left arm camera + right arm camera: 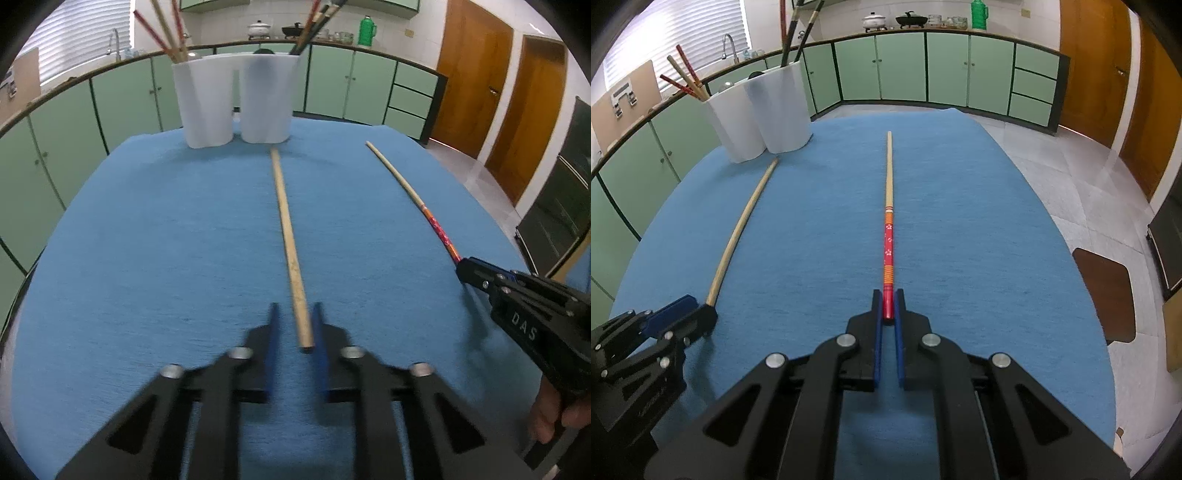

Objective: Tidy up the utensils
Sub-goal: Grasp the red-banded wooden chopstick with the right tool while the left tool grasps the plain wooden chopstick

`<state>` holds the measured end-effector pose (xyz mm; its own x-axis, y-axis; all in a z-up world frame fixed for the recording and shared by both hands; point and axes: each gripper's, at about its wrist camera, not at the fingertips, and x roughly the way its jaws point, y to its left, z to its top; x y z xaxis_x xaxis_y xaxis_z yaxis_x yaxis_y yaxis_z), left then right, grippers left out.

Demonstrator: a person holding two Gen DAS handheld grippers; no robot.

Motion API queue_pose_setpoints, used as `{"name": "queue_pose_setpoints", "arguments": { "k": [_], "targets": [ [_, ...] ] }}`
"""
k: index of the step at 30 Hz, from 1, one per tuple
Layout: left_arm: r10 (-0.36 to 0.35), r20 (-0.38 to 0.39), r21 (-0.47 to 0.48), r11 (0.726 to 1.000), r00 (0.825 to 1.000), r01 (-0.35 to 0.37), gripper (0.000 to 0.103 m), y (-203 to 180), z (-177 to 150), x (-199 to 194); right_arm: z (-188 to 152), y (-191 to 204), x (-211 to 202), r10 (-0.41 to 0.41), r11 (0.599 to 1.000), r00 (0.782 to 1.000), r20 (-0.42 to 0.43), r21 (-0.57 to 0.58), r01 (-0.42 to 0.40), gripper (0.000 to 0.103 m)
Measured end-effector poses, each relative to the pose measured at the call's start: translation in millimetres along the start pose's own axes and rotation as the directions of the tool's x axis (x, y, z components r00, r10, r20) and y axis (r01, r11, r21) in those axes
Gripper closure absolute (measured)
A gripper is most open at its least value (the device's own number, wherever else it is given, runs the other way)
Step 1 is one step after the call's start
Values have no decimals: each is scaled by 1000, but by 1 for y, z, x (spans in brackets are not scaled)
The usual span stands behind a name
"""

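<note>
With my right tongs (888,304) pinching the red chopstick (888,247), I should press my spread left tongs (294,325) together squarely on the plain chopstick (288,236).

Blue cloth (166,240) on table, green cabinets (901,66) & wood doors (476,70) behind

1. Green cabinets (901,66) line the far wall under a counter.
2. Wooden doors (476,77) stand far right.
3. A blinded window (676,33) glows far left.
4. Pale tiled floor (1071,166) spreads right.
</note>
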<state>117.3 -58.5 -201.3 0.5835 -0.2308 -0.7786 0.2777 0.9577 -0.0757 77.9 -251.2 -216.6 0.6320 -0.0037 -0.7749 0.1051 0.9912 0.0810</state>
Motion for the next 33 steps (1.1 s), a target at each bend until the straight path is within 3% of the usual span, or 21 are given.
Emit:
{"name": "queue_pose_setpoints", "arguments": {
  "k": [7, 12, 17, 21, 28, 30, 33],
  "targets": [
    [68, 19, -60, 996, 998, -67, 97, 27, -2, -10, -3, 16, -1, 21, 997, 1000, -3, -74, -22, 97],
    [69, 4, -121, 990, 998, -68, 95, 44, -3, -8, -2, 15, 0, 65, 993, 998, -19, -93, -66, 91],
    [74, 14, -100, 992, 997, -72, 72, 42, -7, -10, -7, 15, -6, 81, 991, 997, -19, -107, -83, 77],
    [83, 20, -130, 988, 996, -80, 66, 48, -13, -17, -13, 10, -11, 88, 990, 996, -20, -105, -89, 74],
    [90, 14, -127, 988, 996, -87, 66, 47, -9, -12, -12, 10, -8, 88, 990, 996, -23, -105, -90, 75],
    [90, 13, -127, 988, 996, -88, 71, 48, -7, -10, -10, 13, -7, 78, 990, 997, -22, -114, -80, 79],
    [97, 10, -124, 988, 995, -95, 88, 48, -7, -9, -6, 17, -2, 59, 991, 998, -22, -122, -61, 92]
  ]
}}
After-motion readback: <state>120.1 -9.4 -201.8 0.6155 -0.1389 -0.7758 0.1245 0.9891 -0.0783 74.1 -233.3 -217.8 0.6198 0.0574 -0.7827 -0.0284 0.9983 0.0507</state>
